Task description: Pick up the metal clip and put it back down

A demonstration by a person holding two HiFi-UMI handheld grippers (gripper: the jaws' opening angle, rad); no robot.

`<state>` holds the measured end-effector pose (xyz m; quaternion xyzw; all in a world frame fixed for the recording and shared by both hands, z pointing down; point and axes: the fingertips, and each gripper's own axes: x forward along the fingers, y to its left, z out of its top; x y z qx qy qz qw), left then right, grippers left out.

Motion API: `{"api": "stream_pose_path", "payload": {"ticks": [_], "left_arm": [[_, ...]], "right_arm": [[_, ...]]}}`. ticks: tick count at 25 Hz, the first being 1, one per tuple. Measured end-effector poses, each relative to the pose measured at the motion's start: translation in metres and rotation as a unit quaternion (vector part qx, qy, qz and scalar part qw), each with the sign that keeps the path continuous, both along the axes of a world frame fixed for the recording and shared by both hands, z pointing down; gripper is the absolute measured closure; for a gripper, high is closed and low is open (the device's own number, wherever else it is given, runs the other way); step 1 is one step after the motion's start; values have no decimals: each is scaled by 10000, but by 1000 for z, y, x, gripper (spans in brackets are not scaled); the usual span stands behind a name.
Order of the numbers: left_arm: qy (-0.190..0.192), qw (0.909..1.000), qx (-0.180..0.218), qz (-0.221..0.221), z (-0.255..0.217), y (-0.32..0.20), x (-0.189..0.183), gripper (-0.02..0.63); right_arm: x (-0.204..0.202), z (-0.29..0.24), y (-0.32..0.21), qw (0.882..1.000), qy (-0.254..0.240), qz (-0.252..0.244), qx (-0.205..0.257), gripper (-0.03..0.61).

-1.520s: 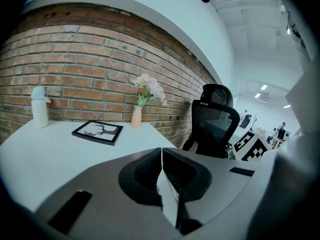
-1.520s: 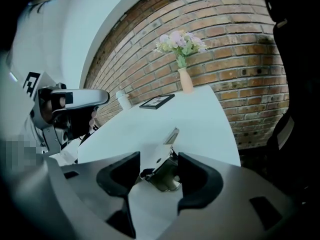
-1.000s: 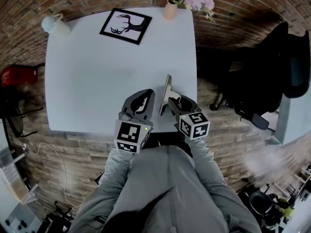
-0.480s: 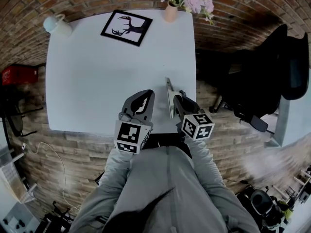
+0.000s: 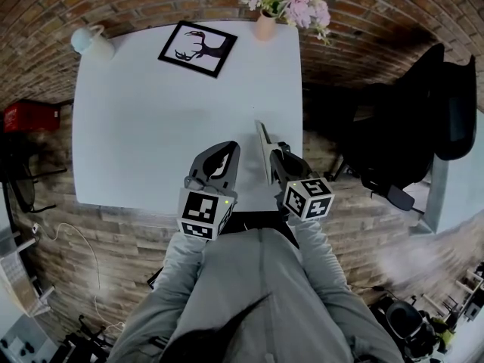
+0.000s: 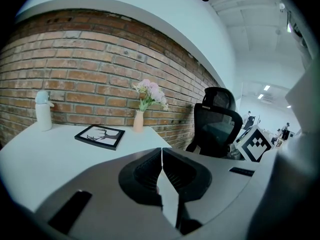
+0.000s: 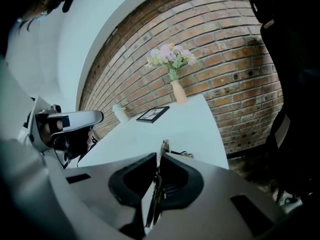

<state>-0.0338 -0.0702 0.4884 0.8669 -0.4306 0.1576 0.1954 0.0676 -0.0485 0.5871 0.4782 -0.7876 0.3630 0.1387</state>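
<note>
The metal clip [image 5: 262,147] is a thin silver strip seen edge-on over the white table's [image 5: 151,112] front right part. My right gripper [image 5: 273,159] is closing its jaws the last bit onto it, and the pads press on it. In the right gripper view the metal clip [image 7: 162,148] pokes out past the right gripper [image 7: 156,170] fingertips. Whether it rests on the table or hangs above it, I cannot tell. My left gripper [image 5: 224,156] is just left of it, shut with nothing in it; in its own view the left gripper [image 6: 161,156] has its jaws together.
At the table's far edge lie a black-framed deer picture [image 5: 197,45], a vase of pink flowers [image 5: 265,15] and a pale bottle [image 5: 91,41]. A black office chair [image 5: 412,127] stands on the brick floor to the right. The table's right edge runs close beside the clip.
The right gripper's jaws have come together on the clip, which was leaning left a second ago and now stands straighter. The left gripper has hardly moved.
</note>
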Motion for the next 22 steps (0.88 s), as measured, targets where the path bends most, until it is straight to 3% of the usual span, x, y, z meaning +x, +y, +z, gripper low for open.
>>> {"api": "stream_pose_path", "payload": {"ticks": [11,22], "left_arm": [[57,9995,283,-149,-27,-7,0,584],[142,9972,716,-187,-70,-9,3,584]], "right_arm": [[12,-48,-18,9982,37,-116,590,543],[33,-139,-26,9851,275,-282,1672,543]]}}
